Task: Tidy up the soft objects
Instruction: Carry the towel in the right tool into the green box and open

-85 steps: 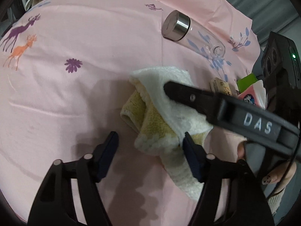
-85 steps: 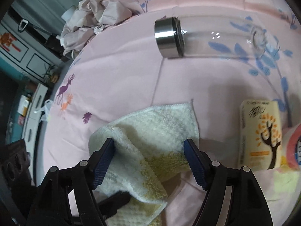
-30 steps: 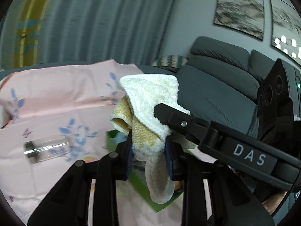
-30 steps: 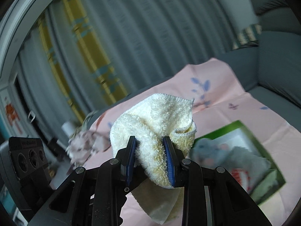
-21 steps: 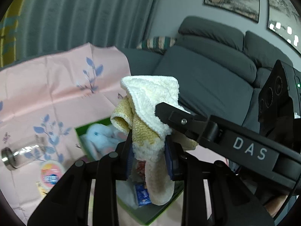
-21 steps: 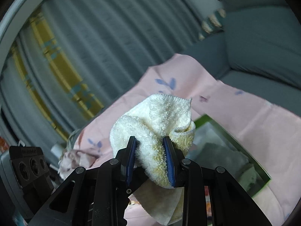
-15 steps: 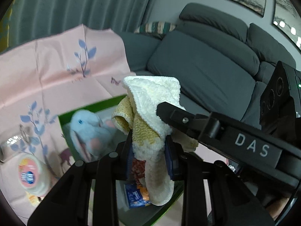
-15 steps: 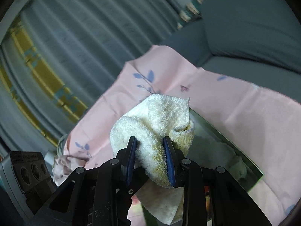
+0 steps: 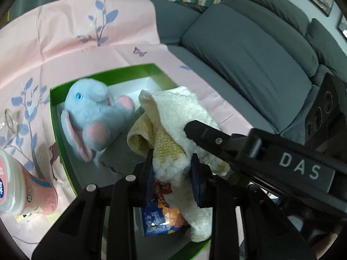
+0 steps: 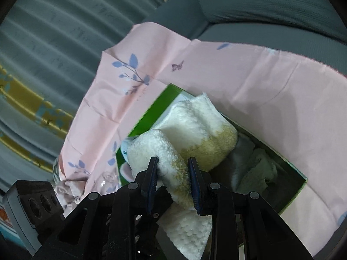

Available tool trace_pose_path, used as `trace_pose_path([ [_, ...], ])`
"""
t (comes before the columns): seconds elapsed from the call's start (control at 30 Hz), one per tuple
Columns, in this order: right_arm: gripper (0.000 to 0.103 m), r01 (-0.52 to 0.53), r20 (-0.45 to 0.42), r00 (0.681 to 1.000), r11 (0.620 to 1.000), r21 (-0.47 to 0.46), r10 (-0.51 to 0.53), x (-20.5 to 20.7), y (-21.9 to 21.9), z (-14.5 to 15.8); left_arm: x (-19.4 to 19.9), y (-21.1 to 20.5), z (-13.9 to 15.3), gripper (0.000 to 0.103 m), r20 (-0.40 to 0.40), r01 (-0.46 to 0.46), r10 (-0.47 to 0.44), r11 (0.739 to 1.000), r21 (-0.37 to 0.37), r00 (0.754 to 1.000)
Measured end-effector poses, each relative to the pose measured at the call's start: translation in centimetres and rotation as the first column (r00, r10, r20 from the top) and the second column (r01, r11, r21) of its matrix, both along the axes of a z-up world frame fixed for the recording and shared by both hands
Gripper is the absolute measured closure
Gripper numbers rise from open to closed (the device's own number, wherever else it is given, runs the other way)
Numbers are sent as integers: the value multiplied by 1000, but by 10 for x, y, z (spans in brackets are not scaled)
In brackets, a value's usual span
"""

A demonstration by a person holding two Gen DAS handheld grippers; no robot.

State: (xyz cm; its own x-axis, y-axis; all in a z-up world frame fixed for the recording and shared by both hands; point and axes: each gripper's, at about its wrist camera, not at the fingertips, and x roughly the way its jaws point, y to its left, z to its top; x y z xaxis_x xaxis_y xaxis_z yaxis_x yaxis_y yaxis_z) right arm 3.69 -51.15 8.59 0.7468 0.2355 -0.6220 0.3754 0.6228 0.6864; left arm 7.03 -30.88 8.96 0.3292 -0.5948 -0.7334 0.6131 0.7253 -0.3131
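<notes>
A cream and yellow towel (image 9: 173,127) is bunched between both grippers and hangs over the open green box (image 9: 56,130). My left gripper (image 9: 172,173) is shut on its lower part. My right gripper (image 10: 173,175) is shut on the towel (image 10: 195,134) too; its black arm crosses the left wrist view at the right. A blue plush elephant (image 9: 93,117) lies in the box's far left part. A blue snack packet (image 9: 160,218) lies in the box under the towel. The box (image 10: 149,117) also holds pale grey cloth (image 10: 256,169).
A pink printed cloth (image 9: 65,43) covers the table. A pink and white lidded jar (image 9: 19,188) stands left of the box, with a glass bottle's mouth (image 9: 9,119) beyond it. A grey sofa (image 9: 249,43) runs behind the table. Curtains (image 10: 54,32) hang at the left.
Both grippers closed on the towel, lifted it off the table and carried it over the green box. In the last half second they have tilted down and lowered toward the box.
</notes>
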Motion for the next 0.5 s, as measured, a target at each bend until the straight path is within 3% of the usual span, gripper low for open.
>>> trace_pose_path([
  [0.4, 72, 90, -128, 988, 996, 17, -87, -3, -15, -24, 5, -14, -20, 69, -90, -21, 25, 998, 52, 996],
  [0.5, 72, 101, -132, 986, 995, 5, -100, -5, -16, -21, 6, -15, -19, 62, -93, -29, 34, 998, 61, 995],
])
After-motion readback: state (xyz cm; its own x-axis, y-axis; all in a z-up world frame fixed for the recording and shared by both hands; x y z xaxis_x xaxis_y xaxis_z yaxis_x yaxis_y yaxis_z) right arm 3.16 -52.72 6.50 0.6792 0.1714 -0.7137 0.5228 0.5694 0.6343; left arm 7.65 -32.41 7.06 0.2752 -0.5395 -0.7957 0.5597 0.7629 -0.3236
